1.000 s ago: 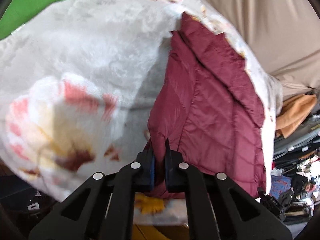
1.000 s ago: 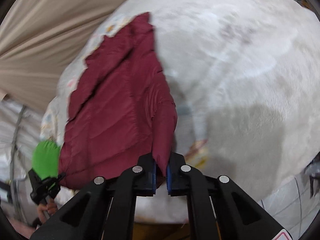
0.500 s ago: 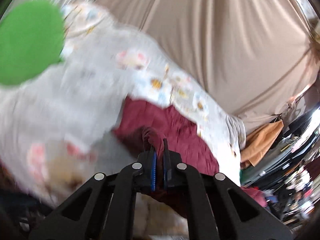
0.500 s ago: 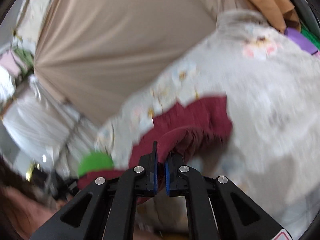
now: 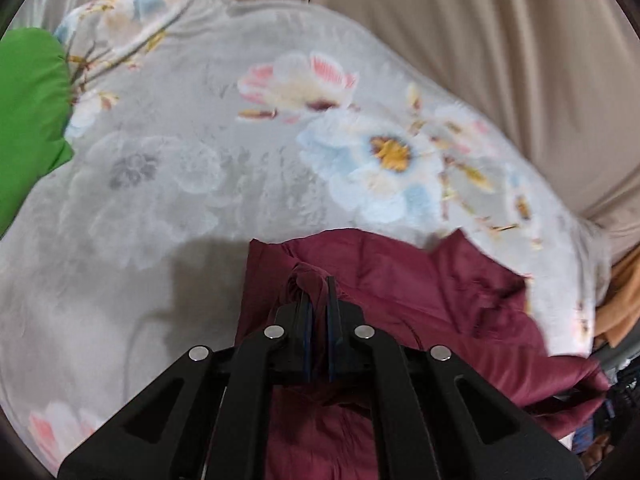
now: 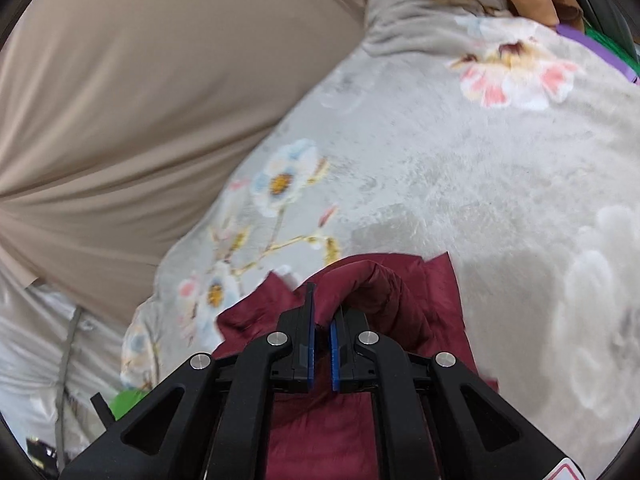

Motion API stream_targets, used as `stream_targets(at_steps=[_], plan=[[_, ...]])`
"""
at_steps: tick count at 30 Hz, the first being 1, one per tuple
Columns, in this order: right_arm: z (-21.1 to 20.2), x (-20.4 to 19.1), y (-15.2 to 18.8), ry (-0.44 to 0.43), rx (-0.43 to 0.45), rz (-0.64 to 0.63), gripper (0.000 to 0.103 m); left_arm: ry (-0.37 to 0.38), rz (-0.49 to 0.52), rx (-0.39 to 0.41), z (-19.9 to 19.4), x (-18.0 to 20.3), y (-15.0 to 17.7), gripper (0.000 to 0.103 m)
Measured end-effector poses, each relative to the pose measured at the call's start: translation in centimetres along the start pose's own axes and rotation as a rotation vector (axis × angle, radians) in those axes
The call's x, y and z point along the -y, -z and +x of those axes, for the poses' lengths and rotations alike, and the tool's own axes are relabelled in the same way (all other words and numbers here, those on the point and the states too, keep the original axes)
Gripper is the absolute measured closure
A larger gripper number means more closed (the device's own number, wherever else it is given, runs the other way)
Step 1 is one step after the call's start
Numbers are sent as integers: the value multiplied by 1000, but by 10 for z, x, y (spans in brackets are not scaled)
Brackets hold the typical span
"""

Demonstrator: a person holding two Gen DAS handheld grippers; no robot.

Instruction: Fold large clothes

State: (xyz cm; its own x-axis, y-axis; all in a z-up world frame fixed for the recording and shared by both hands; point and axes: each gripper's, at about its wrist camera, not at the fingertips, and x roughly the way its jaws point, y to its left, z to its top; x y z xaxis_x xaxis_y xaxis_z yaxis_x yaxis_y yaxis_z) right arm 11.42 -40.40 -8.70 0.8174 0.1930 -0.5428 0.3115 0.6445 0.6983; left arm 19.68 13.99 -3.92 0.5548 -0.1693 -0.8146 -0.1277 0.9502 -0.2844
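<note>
Jacket [image 5: 460, 312], a maroon quilted one, lies on the floral blanket [image 5: 200, 200], and its shape has changed a good deal in the last second. A second ago it stretched out long across the blanket, away from both cameras, with each gripper pinching a corner of its near end. Now that near end has been carried forward over the rest, so the far part of the jacket looks short and the lifted cloth humps up in a loose fold just ahead of each gripper. Judging by this, the lengthwise fold is well under way: the held edge has yet to be laid down on the far edge, and the corners will need to land evenly or the fold will come out skewed.

Left gripper [image 5: 318, 300] has its jaws closed on a bunched bit of maroon cloth, which rises as a small knot between the pads. It tips steeply down toward the jacket, and the blanket's blue flower sits beyond it. A green cloth [image 5: 28, 112] shows at the blanket's far left edge.

Right gripper [image 6: 322, 312] is likewise clamped on the jacket [image 6: 400, 292], a rounded roll of fabric arching over its right finger. It points more shallowly, toward the beige curtain [image 6: 140, 100] behind the blanket [image 6: 480, 200].
</note>
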Motion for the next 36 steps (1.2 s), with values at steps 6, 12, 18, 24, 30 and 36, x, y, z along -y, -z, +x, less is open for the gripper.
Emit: stream_targets(at_steps=[6, 12, 18, 24, 30, 36], plan=[[20, 2, -11, 47, 62, 20, 86, -11, -72, -39, 42, -3, -9, 93], [-46, -15, 1, 3, 239, -20, 68, 33, -205, 220, -36, -13, -20, 38], [-23, -80, 101, -57, -79, -393, 80, 134, 44, 189, -71, 38, 16, 39], [29, -96, 204, -27, -327, -586, 91, 128, 302, -95, -14, 93, 120, 49], [15, -13, 167, 196, -266, -456, 103, -26, 289, -74, 0, 46, 122, 49], [-29, 67, 125, 368, -181, -222, 103, -139, 154, -64, -2, -15, 93, 51]])
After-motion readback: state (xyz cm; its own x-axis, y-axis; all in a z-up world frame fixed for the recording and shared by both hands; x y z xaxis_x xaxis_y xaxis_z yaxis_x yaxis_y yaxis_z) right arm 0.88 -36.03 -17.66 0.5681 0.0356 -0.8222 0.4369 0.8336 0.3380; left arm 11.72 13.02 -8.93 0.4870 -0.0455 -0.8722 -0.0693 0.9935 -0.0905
